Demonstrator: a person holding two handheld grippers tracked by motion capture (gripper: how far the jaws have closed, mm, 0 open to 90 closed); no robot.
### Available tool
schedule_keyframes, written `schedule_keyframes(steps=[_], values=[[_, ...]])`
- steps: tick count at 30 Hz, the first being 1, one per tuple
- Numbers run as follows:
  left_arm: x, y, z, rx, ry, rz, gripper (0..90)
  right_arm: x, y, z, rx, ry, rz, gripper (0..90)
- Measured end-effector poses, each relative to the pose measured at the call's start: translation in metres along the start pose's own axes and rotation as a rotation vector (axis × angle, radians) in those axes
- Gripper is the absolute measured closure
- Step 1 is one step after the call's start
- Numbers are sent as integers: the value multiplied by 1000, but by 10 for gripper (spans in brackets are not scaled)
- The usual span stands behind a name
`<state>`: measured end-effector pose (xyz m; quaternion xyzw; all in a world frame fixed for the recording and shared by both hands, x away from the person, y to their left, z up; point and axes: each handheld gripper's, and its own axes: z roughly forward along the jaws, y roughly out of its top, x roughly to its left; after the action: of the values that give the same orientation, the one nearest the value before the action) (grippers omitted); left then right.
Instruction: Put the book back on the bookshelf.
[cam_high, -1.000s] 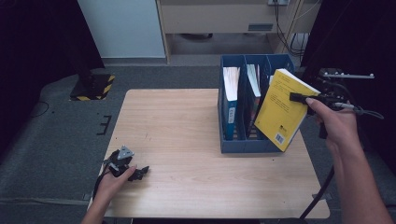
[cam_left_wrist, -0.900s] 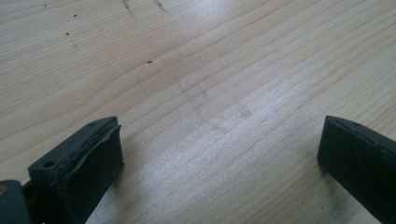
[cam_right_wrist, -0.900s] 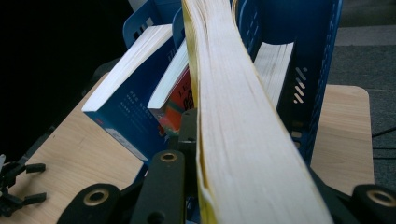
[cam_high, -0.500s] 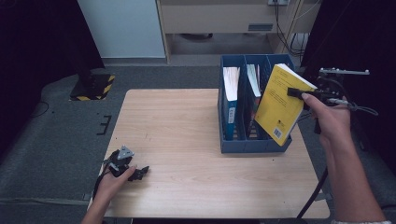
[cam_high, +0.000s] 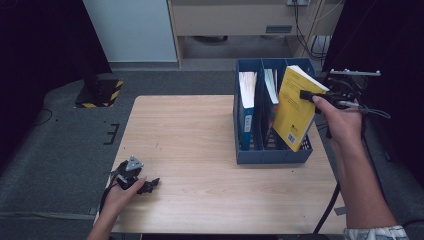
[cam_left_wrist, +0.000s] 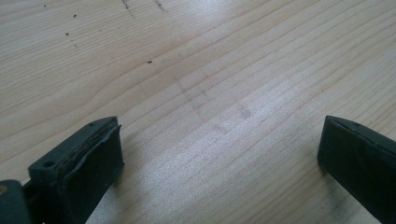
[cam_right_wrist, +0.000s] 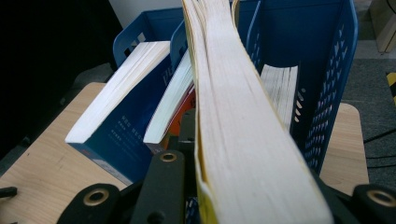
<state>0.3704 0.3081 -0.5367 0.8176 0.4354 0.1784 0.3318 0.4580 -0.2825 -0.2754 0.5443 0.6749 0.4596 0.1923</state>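
there, yellow book (cam_right_wrist: 243, 140) between jaws

A file rack (cam_high: 272, 155) is set on the bench's (cam_high: 200, 145) right side, with two books (cam_high: 246, 107) stood inside. A third book (cam_high: 295, 112) is held tilted over its rightmost compartment.

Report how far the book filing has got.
Done: a blue book stands in the rack's left slot and another book in the middle one. In hand: the right gripper is clamped on the yellow book, tilted over the right slot. Left: seating it and letting go. The left gripper rests open on the table.
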Motion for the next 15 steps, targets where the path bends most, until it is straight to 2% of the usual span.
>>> schedule_keyframes(steps=[15], values=[[0, 0, 0, 0, 0, 0, 0, 2, 0, 27, -26, -57, 44, 748]])
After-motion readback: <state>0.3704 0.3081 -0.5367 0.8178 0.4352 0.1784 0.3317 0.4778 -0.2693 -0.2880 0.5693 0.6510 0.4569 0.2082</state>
